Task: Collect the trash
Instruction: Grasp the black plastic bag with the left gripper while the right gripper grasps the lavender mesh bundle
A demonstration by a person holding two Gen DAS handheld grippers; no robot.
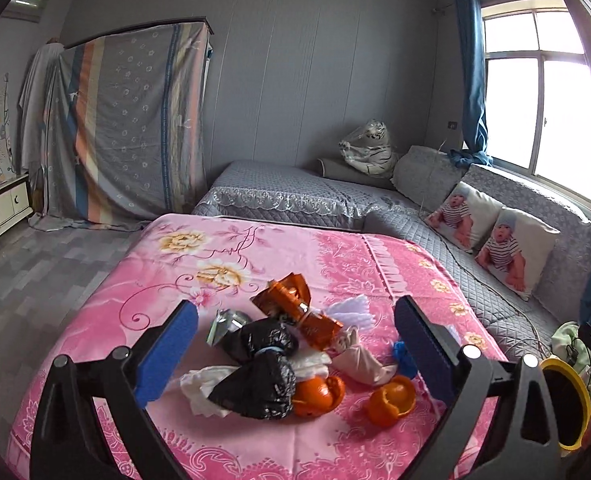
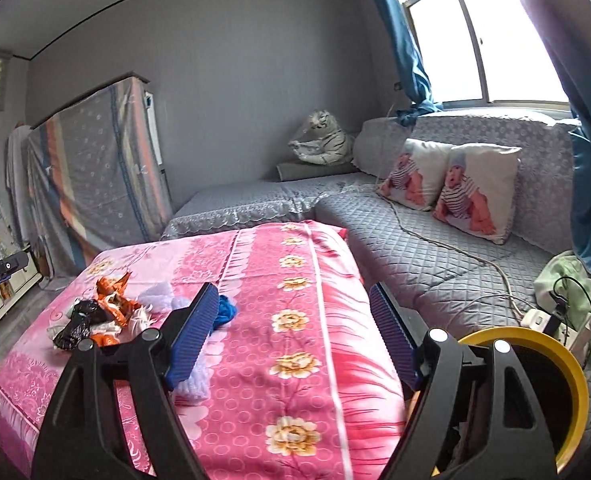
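Note:
A pile of trash lies on the pink flowered cloth [image 1: 255, 452]: a black plastic bag [image 1: 255, 368], an orange wrapper [image 1: 295, 312], orange peels [image 1: 389, 400], white tissue [image 1: 203, 388], a silver foil piece [image 1: 223, 324] and a blue scrap [image 1: 403, 356]. My left gripper [image 1: 295, 344] is open above the pile, empty. My right gripper [image 2: 293, 332] is open and empty over the cloth, right of the pile [image 2: 95, 316]. The blue scrap [image 2: 225, 310] lies just past its left finger. A yellow-rimmed bin [image 2: 551, 364] stands at the right, also in the left wrist view [image 1: 571, 396].
A grey quilted sofa [image 2: 435, 248] runs behind and right of the pink cloth, with two baby-print pillows [image 2: 475, 192] and a plush tiger [image 2: 323, 140]. A cord and a power strip [image 2: 543, 320] lie on the sofa. A cloth-covered wardrobe [image 1: 135, 120] stands at the back left.

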